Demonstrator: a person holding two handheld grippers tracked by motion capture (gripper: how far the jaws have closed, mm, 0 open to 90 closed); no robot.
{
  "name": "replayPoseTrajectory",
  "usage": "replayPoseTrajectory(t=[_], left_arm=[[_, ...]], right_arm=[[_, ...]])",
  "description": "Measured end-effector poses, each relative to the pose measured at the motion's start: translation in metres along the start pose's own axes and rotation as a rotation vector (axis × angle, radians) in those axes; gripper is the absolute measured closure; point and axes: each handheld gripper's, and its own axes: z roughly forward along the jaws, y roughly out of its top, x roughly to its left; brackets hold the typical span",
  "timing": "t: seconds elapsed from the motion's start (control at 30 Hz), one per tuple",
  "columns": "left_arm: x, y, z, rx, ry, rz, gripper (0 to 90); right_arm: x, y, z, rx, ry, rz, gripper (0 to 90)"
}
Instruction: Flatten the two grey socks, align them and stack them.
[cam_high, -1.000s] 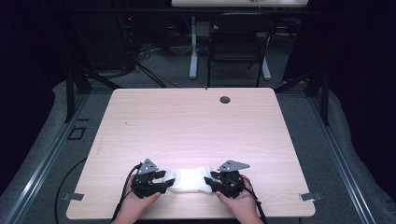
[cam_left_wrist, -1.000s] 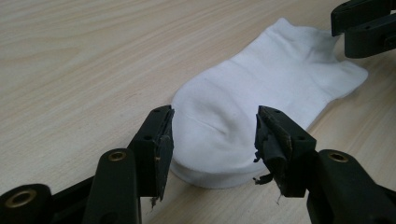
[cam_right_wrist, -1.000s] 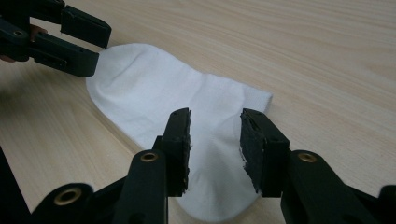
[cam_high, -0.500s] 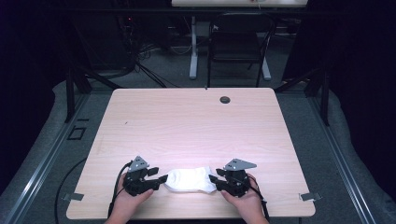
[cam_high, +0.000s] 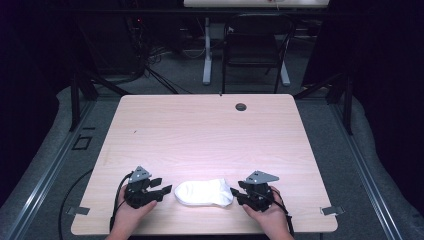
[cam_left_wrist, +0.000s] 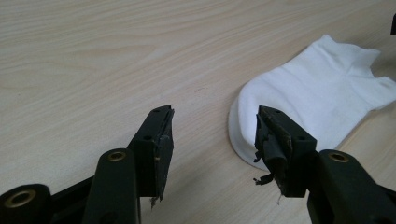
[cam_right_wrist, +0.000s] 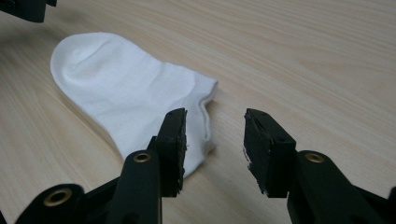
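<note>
Both grippers have drawn back from the sock (cam_high: 204, 192), a soft white knit lying flat on the pale woodgrain table (cam_high: 210, 135). Left gripper (cam_high: 164, 191) and right gripper (cam_high: 235, 194) flank it, black jaws apart, empty.

No text, label, brand, number or sign can be read on anything here
</note>
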Motion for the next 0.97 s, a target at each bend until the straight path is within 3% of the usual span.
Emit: replayPoseTrajectory(t=[0.1,0.27,0.5,0.73,0.83,0.97], left_arm=[[0.001,-0.002,0.001,0.006,0.005,-0.004,46.8],[0.002,-0.003,0.006,0.024,0.012,0.011,46.8],[0.004,-0.004,0.008,0.022,0.022,0.003,46.6],[0.005,-0.003,0.012,0.026,0.033,0.000,46.4],[0.005,-0.003,0.011,0.023,0.029,-0.031,46.4],[0.006,-0.003,0.010,0.017,0.022,-0.031,45.9]], right_arm=[[-0.003,-0.003,-0.002,-0.007,-0.014,0.017,59.2],[-0.007,-0.008,0.000,-0.046,-0.010,0.119,59.3],[-0.006,-0.010,0.007,-0.032,-0.028,0.104,58.2],[-0.010,-0.009,0.008,-0.022,-0.026,0.114,58.1],[-0.012,-0.010,0.009,-0.027,-0.027,0.132,58.1],[-0.014,-0.010,0.009,-0.021,-0.024,0.144,58.1]])
